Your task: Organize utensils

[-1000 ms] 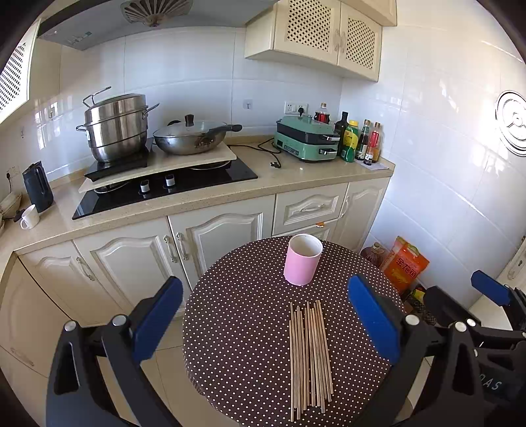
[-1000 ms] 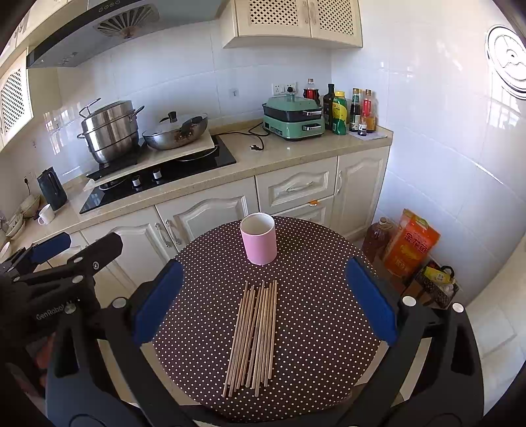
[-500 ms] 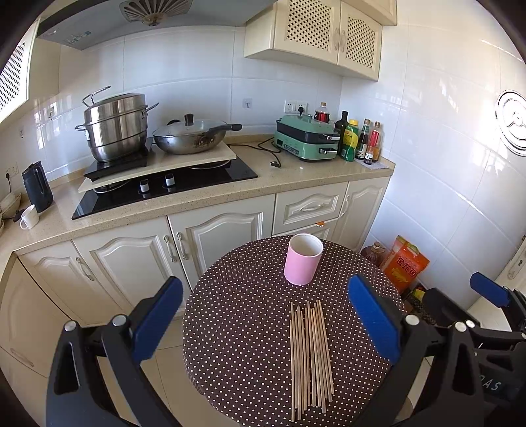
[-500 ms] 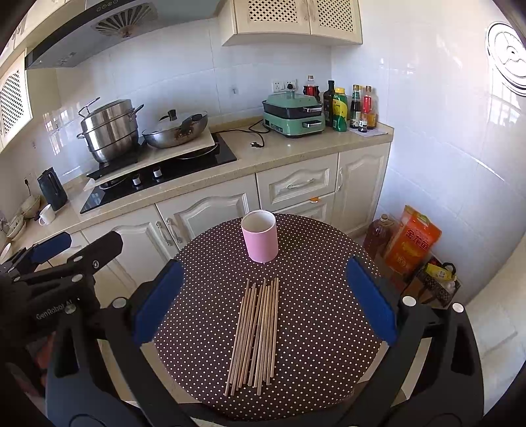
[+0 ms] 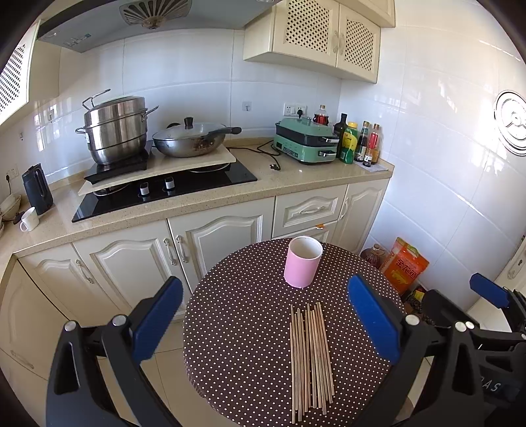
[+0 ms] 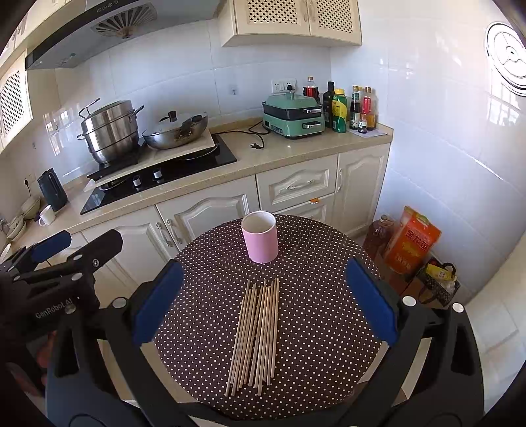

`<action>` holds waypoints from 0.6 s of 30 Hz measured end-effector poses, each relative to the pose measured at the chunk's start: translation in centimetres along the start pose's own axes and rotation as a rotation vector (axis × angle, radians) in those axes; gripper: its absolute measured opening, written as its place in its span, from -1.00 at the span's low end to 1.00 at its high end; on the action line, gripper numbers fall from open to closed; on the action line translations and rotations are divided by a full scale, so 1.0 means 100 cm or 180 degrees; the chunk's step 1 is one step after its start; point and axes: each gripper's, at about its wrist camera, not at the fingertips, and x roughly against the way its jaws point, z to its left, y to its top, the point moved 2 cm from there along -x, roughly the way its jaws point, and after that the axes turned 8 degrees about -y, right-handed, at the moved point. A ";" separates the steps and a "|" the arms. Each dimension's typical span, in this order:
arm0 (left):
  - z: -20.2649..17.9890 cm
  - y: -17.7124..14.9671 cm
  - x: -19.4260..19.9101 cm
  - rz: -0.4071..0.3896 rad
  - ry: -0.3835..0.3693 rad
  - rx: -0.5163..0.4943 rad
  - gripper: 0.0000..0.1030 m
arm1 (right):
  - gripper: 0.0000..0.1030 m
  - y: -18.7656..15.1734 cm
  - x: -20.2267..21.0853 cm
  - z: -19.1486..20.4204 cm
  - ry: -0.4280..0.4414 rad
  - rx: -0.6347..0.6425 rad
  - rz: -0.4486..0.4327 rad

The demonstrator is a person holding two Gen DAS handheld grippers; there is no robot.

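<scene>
Kitchen backdrop, polka-dot desk (image 6: 328, 312): chopsticks (image 6: 256, 331) fanned flat between right jaws, pink cup (image 6: 259, 241) upright just beyond, ready for loading. Both jaws wide open, empty, hovering above.

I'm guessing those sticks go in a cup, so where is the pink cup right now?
In both wrist views the pink cup stands upright at the far edge of the round dotted table, just beyond the row of chopsticks, nearest the kitchen cabinets.

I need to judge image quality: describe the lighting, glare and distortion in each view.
Left wrist: bright daylight, glare streaks on the wall tiles, fisheye bends the countertop, chopsticks sharp. Right wrist: same daylight, window reflections on the right wall, dark corners, pink cup in focus, cabinets bowed.
</scene>
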 end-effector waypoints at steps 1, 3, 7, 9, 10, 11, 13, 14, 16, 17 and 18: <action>0.001 0.000 0.001 -0.0007 0.0006 0.0004 0.92 | 0.88 0.000 0.000 0.001 0.0001 0.0007 -0.0005; 0.001 0.000 0.002 -0.0013 0.0010 0.0012 0.92 | 0.88 0.000 0.001 0.002 0.0003 0.0018 -0.0012; 0.003 0.001 0.002 -0.0021 0.0007 0.0032 0.92 | 0.88 0.003 0.000 0.004 0.0008 0.0040 -0.0015; 0.004 0.002 0.003 -0.0033 0.0008 0.0033 0.92 | 0.88 0.002 0.001 0.004 0.0003 0.0048 -0.0029; 0.004 0.002 0.004 -0.0042 0.0006 0.0032 0.92 | 0.88 0.002 0.002 0.005 -0.0002 0.0050 -0.0038; 0.004 0.002 0.004 -0.0048 0.0005 0.0030 0.92 | 0.88 0.002 0.002 0.006 -0.0005 0.0051 -0.0042; 0.005 0.003 0.004 -0.0049 0.0003 0.0030 0.92 | 0.88 0.002 0.003 0.007 -0.0008 0.0048 -0.0042; 0.005 0.003 0.003 -0.0044 0.0002 0.0032 0.92 | 0.88 0.002 0.003 0.007 -0.0009 0.0049 -0.0042; 0.004 0.003 0.003 -0.0046 0.0002 0.0035 0.92 | 0.88 0.002 0.003 0.006 -0.0008 0.0052 -0.0046; 0.004 0.002 0.004 -0.0048 -0.0002 0.0035 0.92 | 0.88 0.002 0.003 0.006 -0.0014 0.0056 -0.0050; 0.003 0.002 0.004 -0.0048 -0.0005 0.0036 0.92 | 0.88 0.002 0.003 0.006 -0.0019 0.0059 -0.0053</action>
